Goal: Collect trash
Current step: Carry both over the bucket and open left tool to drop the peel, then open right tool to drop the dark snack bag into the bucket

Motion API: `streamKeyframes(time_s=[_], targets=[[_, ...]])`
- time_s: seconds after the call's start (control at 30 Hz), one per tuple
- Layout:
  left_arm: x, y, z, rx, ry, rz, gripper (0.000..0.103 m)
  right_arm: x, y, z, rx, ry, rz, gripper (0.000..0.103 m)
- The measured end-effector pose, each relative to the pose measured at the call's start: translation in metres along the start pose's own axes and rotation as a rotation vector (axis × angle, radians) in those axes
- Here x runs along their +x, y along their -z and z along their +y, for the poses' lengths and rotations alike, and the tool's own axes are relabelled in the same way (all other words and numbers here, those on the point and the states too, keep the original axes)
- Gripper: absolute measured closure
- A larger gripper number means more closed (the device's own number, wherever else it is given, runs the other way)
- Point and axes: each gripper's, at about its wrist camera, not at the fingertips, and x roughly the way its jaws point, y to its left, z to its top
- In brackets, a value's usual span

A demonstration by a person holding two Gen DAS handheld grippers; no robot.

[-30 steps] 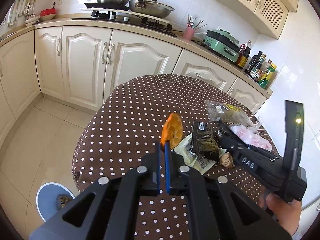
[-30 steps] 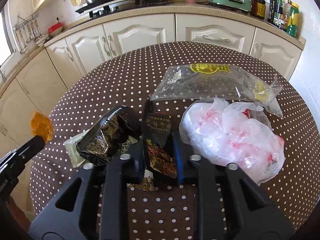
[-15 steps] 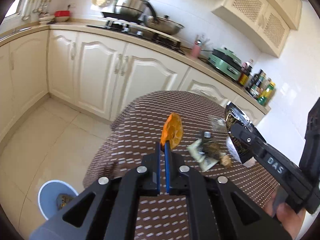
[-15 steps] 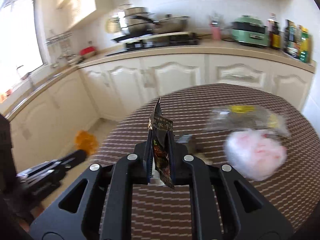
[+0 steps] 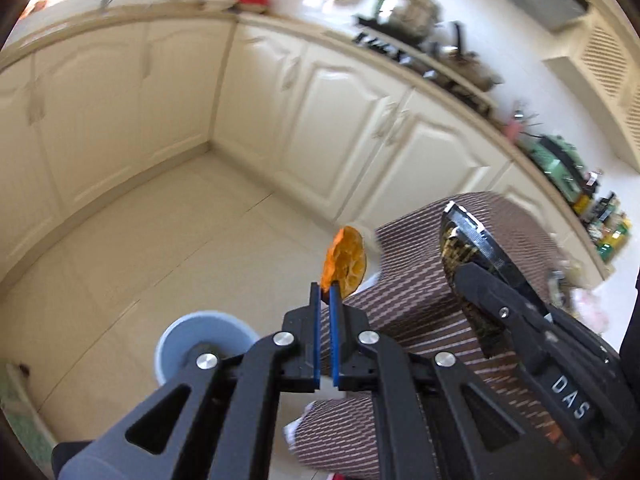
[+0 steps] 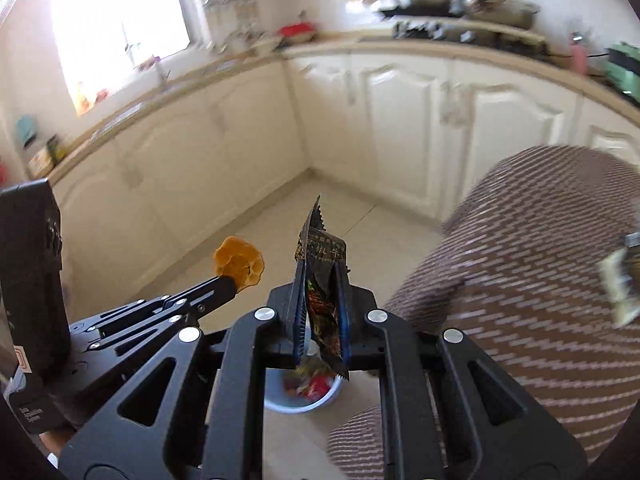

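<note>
1. Step in hand, as I read it: carry phase. You've got trash in both grippers, off the table (image 6: 540, 280) and over the floor, heading for the bin (image 5: 204, 334).
2. Left gripper (image 5: 326, 292): clamped tight on an orange peel (image 5: 345, 264), peel sticking up past the tips. In the right wrist view the same peel (image 6: 239, 263) sits left of your wrapper, apart from it.
3. Right gripper (image 6: 322, 280): pinching a dark snack wrapper (image 6: 322, 276), held upright, bottom end hanging below the pads. Same wrapper (image 5: 468, 248) shows in the left wrist view, to the right of the peel.
4. Bin: pale blue, on the floor near the table edge. The right wrist view looks into it (image 6: 304, 398) just below the wrapper; already some trash inside.
5. Next, I reckon: get each piece over the rim, then let go. Wrapper looks close; peel seems to need a shift toward the bin.
6. Watch: frames blurred, alignment approx. only. More litter (image 6: 620, 280) left on the table.
</note>
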Motion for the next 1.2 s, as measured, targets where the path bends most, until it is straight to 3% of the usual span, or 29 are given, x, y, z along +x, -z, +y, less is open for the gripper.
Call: streamKeyframes(time_s=[0.27, 0.47, 0.57, 0.63, 0.67, 1.2], targets=[[0.055, 0.032, 0.084, -0.108, -0.103, 0.160, 0.099, 0.098, 0.041, 0.034, -0.001, -0.056, 0.193, 0.090], [0.094, 0.039, 0.106, -0.136, -0.103, 0.230, 0.099, 0.149, 0.062, 0.033, 0.033, -0.058, 0.291, 0.090], [0.111, 0.040, 0.109, -0.136, -0.095, 0.269, 0.092, 0.167, 0.065, 0.032, 0.044, -0.060, 0.317, 0.090], [0.118, 0.041, 0.115, -0.148, -0.110, 0.275, 0.076, 0.175, 0.069, 0.033, 0.047, -0.060, 0.329, 0.090], [0.121, 0.042, 0.117, -0.150, -0.115, 0.276, 0.075, 0.177, 0.072, 0.032, 0.048, -0.061, 0.336, 0.089], [0.109, 0.051, 0.151, -0.218, -0.161, 0.272, 0.074, 0.202, 0.078, 0.052, 0.047, -0.097, 0.386, 0.089]])
